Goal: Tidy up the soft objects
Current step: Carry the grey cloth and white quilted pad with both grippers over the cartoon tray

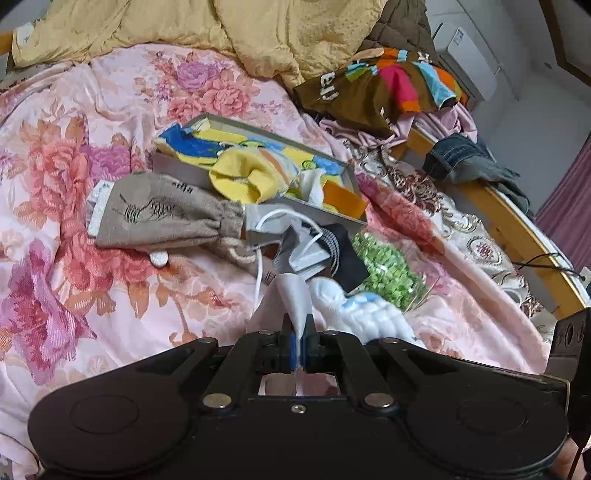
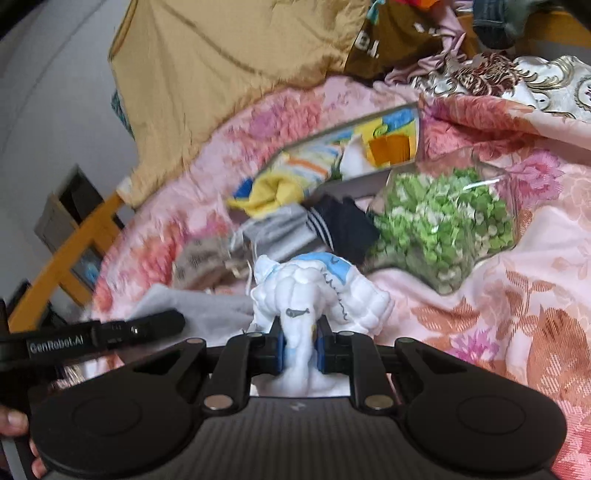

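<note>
On a pink flowered bedspread (image 1: 74, 258), my left gripper (image 1: 297, 334) is shut on a thin strip of pale grey cloth (image 1: 295, 295) that rises from between its blue pads. In the right wrist view my right gripper (image 2: 299, 347) is shut on a puffy white plush toy (image 2: 317, 291) with a light blue patch, its pads pressing the toy's lower end. The same toy (image 1: 373, 317) lies just right of the left gripper. The pale grey cloth (image 2: 192, 306) spreads to the toy's left.
Behind lies a grey open box (image 1: 177, 162) of colourful socks, with a yellow sock (image 1: 240, 181) over its edge. Nearby are a beige drawstring pouch (image 1: 159, 214), a black striped sock (image 1: 347, 258), a clear bag of green bits (image 2: 450, 221), a yellow quilt (image 1: 184, 26) and a wooden bed rail (image 1: 517, 229).
</note>
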Available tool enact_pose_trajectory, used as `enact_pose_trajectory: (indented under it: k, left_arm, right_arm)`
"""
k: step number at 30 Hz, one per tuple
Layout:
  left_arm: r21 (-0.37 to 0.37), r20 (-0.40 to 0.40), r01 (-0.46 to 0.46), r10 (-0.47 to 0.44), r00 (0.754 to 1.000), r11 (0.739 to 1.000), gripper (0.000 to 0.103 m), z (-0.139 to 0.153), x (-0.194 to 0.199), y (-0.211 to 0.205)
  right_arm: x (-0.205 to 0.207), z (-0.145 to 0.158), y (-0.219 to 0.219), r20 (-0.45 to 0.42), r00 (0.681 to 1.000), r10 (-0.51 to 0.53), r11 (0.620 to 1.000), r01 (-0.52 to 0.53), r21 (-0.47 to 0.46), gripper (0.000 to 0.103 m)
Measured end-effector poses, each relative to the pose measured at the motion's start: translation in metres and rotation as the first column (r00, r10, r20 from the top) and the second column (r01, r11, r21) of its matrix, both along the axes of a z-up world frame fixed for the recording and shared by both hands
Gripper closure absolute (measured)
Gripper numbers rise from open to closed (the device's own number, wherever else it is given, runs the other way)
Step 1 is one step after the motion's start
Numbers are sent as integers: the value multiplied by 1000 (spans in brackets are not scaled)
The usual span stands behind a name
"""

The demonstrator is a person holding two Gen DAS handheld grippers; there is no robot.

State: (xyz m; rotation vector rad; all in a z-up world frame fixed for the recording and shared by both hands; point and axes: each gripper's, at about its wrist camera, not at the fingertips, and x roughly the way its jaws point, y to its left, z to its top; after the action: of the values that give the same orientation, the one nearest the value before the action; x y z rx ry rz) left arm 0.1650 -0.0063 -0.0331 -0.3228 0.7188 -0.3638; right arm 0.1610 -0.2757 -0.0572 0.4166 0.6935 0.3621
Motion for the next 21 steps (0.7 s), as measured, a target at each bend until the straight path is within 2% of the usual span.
enact_pose_trajectory:
  k: [4, 12, 21]
  left_arm:
    - [-16, 22, -8, 8, 1000, 1000, 101, 9, -2, 0]
    - [17, 57, -18, 17, 998, 1000, 101, 18, -5, -1]
    - [5, 75, -35, 34, 997, 999, 101, 28, -1, 6]
  right_arm:
    - [1, 1, -11, 14, 999, -32, 996, 31, 86, 85]
    - [-3, 7, -19, 57, 994, -90, 992, 85, 92, 84]
    - [-5, 8, -22, 92, 989, -113, 988, 102, 117, 84]
